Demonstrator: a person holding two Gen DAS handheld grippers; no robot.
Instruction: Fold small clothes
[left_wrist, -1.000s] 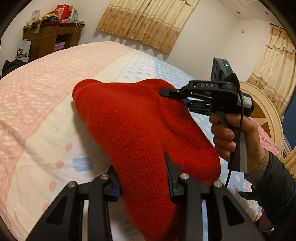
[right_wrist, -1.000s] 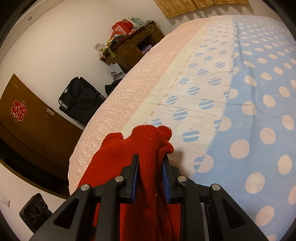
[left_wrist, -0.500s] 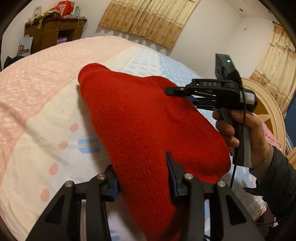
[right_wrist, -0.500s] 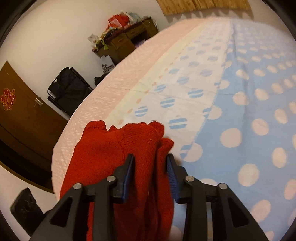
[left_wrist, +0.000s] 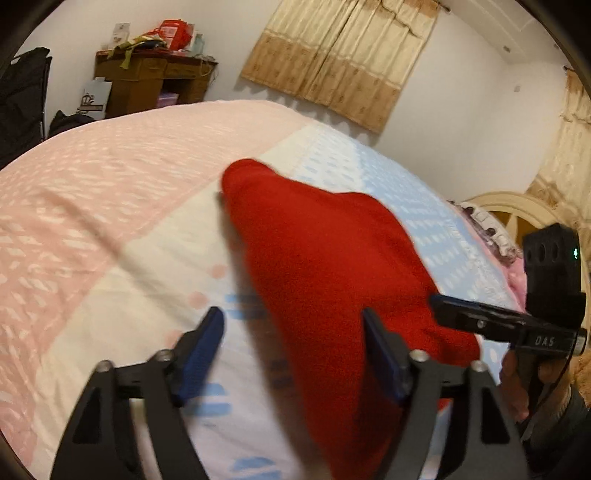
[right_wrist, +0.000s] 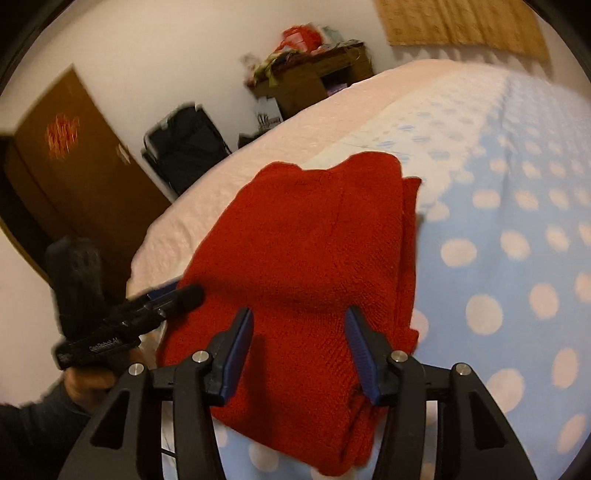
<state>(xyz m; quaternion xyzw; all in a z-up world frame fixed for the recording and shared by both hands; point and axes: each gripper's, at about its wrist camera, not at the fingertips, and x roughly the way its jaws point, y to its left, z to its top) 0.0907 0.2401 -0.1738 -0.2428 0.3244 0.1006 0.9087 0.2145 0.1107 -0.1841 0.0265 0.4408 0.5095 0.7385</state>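
The left tool (left_wrist: 291, 332) stands released, its blue-padded fingers (left_wrist: 201, 350) spread wide with the red knit garment (left_wrist: 332, 266) lying partly between them but ungripped. The right tool (right_wrist: 299, 343) is likewise released, its fingers (right_wrist: 236, 350) apart over the near edge of the same garment. The folded garment rests flat on the bed (right_wrist: 517, 229), across the seam where the pink, white and blue dotted panels of the cover meet, with the wooden desk (left_wrist: 147, 85) by the far wall.

Left tool (left_wrist: 291, 339): black arms, blue ribbed pads, silver screws. Right tool (right_wrist: 299, 336): same; dark sleeve.
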